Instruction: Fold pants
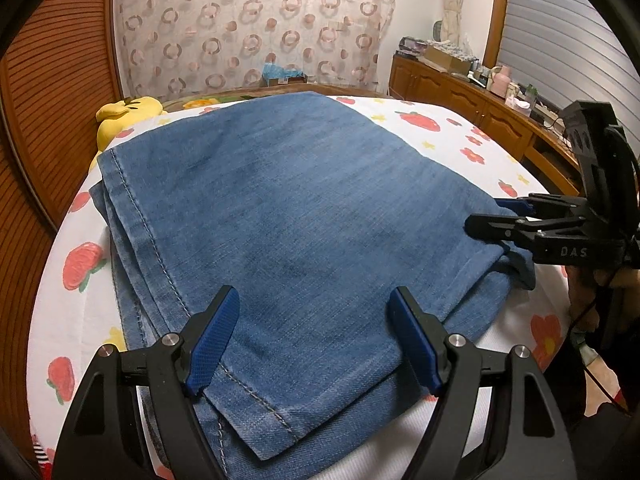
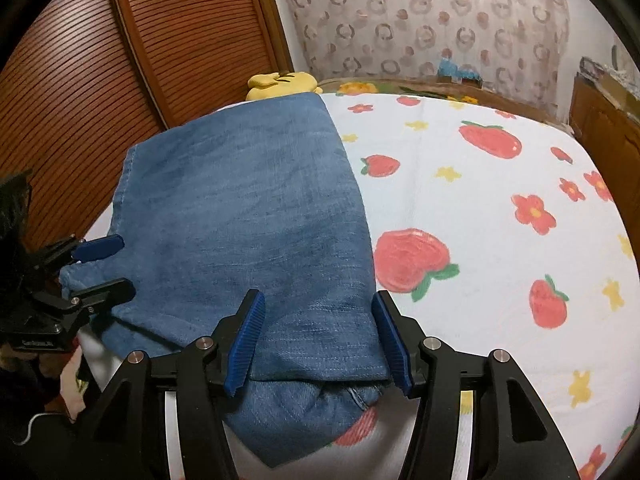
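Note:
Blue denim pants (image 1: 288, 216) lie folded in layers on the strawberry-print bed sheet (image 1: 460, 136); they also show in the right wrist view (image 2: 248, 216). My left gripper (image 1: 314, 312) is open, its jaws wide apart just above the near hemmed edge. It appears in the right wrist view (image 2: 114, 266) at the pants' left edge. My right gripper (image 2: 318, 320) is open over the near right corner of the fold. In the left wrist view it (image 1: 486, 214) sits at the pants' right edge, jaws apart.
A yellow plush toy (image 1: 128, 114) lies at the far end of the bed. A slatted wooden wardrobe (image 2: 120, 60) stands to the left. A wooden sideboard (image 1: 480, 104) with clutter runs along the right. A patterned curtain (image 1: 248, 24) hangs behind.

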`<state>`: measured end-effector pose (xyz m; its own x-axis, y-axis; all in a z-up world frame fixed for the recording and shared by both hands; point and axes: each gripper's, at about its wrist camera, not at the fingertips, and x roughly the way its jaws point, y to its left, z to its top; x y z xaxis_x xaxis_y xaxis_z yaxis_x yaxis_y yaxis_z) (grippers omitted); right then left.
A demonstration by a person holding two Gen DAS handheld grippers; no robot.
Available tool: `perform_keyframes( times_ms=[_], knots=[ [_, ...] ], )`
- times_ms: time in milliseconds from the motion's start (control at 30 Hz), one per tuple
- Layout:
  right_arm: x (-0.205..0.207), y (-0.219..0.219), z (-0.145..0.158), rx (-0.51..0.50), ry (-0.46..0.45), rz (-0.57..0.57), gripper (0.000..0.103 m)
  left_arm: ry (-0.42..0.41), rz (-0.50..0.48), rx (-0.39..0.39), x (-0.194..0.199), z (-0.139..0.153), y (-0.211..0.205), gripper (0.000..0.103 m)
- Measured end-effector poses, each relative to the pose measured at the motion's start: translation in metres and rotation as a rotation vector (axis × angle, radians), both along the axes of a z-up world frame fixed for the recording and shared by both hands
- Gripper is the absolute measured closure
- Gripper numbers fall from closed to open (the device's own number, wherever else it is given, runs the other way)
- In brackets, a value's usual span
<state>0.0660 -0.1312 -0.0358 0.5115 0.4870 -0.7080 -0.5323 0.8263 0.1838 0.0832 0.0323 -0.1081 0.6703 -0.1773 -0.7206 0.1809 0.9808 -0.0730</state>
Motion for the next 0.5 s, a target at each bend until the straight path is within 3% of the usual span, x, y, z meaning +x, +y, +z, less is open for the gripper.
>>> perform_keyframes(
  times_ms=[100, 233, 300, 500],
  knots=[
    [0.002, -0.002, -0.001, -0.004, -0.002, -0.003, 0.047, -0.001, 0.000, -0.002, 0.000, 0.000, 0.000, 0.025],
    [0.002, 0.000, 0.003, 0.036, 0.015, 0.026, 0.080, -0.006, 0.001, -0.009, 0.001, -0.001, -0.001, 0.025],
    [0.000, 0.000, 0.013, 0.064, -0.013, 0.031, 0.090, -0.006, 0.001, -0.021, 0.001, 0.000, -0.001, 0.025],
    [-0.021, 0.020, 0.071, 0.104, -0.189, 0.098, 0.091, -0.048, 0.025, -0.066, -0.012, 0.024, 0.015, 0.025]
  ],
)
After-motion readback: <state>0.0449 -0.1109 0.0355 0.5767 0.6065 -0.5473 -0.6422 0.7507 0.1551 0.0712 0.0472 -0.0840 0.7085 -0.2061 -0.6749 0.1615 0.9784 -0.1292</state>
